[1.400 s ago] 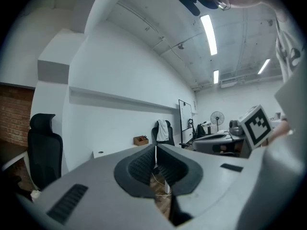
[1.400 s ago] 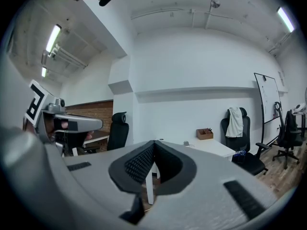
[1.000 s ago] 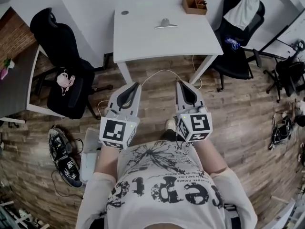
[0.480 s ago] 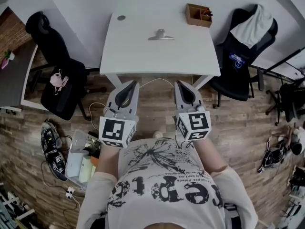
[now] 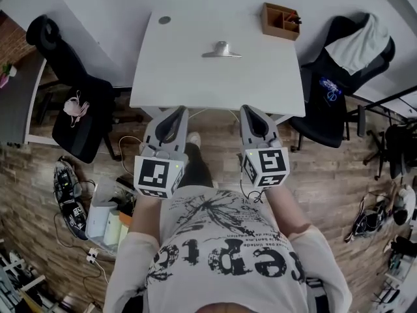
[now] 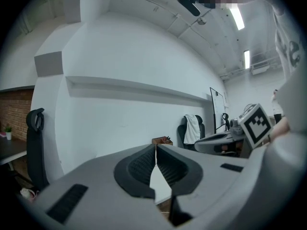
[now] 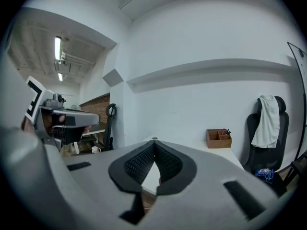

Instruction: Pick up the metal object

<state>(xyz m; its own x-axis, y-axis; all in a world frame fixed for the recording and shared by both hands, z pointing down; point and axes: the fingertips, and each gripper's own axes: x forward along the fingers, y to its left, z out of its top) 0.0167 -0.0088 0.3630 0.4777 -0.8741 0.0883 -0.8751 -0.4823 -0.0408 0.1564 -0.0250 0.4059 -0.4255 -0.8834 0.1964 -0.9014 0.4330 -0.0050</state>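
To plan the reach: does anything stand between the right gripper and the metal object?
Nothing visible does. Only bare table lies between the right gripper and the metal object; the wooden box stands aside, at the far right corner.

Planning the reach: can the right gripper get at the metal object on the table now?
Probably yes. Only bare table lies between the right gripper and the metal object; the wooden box sits off to the side. Its jaws are shut, so they must open first.

A shiny metal object lies flat, mid-table on the white table.
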